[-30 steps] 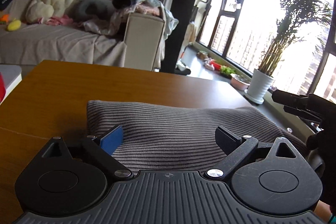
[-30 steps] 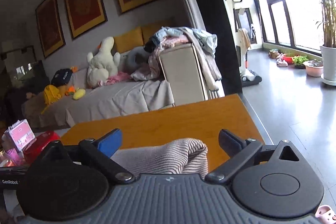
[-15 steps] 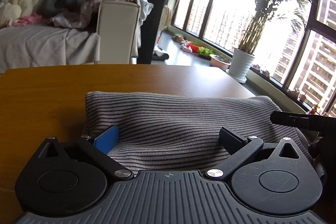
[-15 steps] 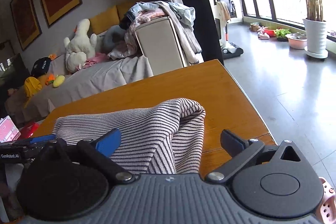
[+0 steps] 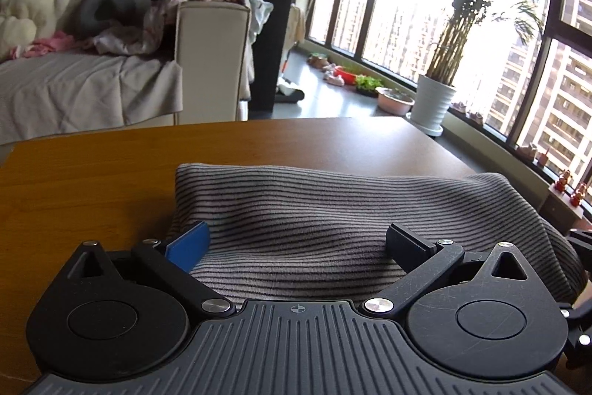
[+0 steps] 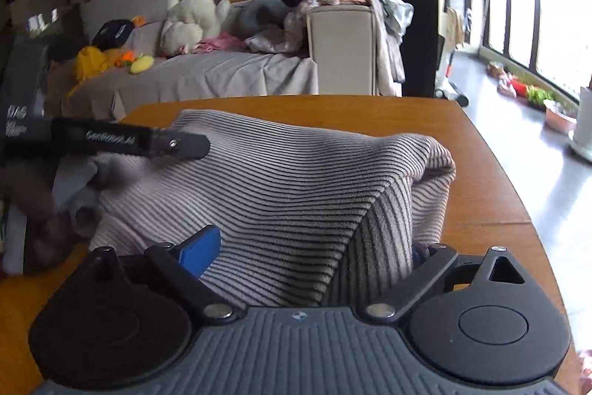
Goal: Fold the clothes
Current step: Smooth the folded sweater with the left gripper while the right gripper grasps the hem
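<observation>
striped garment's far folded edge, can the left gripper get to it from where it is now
Probably yes. The left gripper is open over the near part of the striped garment, and nothing lies on the cloth between it and the far fold. The right gripper is off at the other end, and bare table lies beyond.

Ribbed striped knit garment (image 5: 333, 210), smooth semi-gloss wooden table (image 5: 92, 173), matt black plastic left gripper (image 5: 296, 243)
</observation>
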Demonstrator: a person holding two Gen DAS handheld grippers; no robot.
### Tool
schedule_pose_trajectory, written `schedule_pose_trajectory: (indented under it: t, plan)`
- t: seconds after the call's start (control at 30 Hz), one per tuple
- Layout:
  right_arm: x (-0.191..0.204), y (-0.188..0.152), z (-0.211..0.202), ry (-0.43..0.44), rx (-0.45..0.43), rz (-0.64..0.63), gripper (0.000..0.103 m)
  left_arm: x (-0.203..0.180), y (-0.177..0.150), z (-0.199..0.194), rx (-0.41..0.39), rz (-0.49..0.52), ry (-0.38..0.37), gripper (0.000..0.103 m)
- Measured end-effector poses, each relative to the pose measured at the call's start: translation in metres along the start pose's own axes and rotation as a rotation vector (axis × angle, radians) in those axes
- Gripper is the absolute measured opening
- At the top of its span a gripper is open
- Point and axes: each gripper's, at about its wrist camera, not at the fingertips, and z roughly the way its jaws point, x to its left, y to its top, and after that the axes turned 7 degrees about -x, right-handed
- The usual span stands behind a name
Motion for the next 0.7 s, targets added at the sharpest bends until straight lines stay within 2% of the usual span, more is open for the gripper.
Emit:
schedule_pose_trajectory:
  t: [0.1, 0.23, 0.27, 0.3, 0.33, 0.37, 0.43, 0.57, 0.7]
  plan:
    - [-0.012, 0.016, -0.024, 0.05, -0.034, 0.033, 0.095, 0.005, 0.009, -0.029, 0.02, -0.086, -0.011, 0.103]
    - [-0.05, 0.052, -0.044, -0.009, -0.135, 0.081, 0.1, 0.01, 0.012, -0.064, 0.069, -0.262, -0.041, 0.103]
    - [-0.061, 0.061, -0.041, -0.025, -0.146, 0.072, 0.099, 0.008, 0.01, -0.067, 0.087, -0.305, -0.076, 0.103]
    - [-0.069, 0.067, -0.035, -0.028, -0.144, 0.061, 0.094, 0.006, 0.007, -0.07, 0.106, -0.348, -0.112, 0.103]
    - [-0.076, 0.073, -0.027, -0.03, -0.139, 0.05, 0.077, 0.003, 0.004, -0.073, 0.124, -0.388, -0.147, 0.103]
    - [-0.081, 0.076, -0.016, -0.033, -0.117, 0.048, 0.054, -0.004, 0.002, -0.071, 0.14, -0.397, -0.181, 0.103]
    - [-0.085, 0.074, 0.01, -0.042, -0.046, 0.05, 0.041, -0.02, -0.003, -0.065, 0.163, -0.363, -0.207, 0.103]
    - [-0.077, 0.05, 0.045, -0.074, 0.06, -0.014, 0.041, -0.037, -0.013, -0.052, 0.188, -0.304, -0.181, 0.102]
    - [-0.065, 0.027, 0.027, -0.076, 0.061, -0.014, 0.041, -0.026, -0.011, -0.043, 0.187, -0.282, -0.139, 0.101]
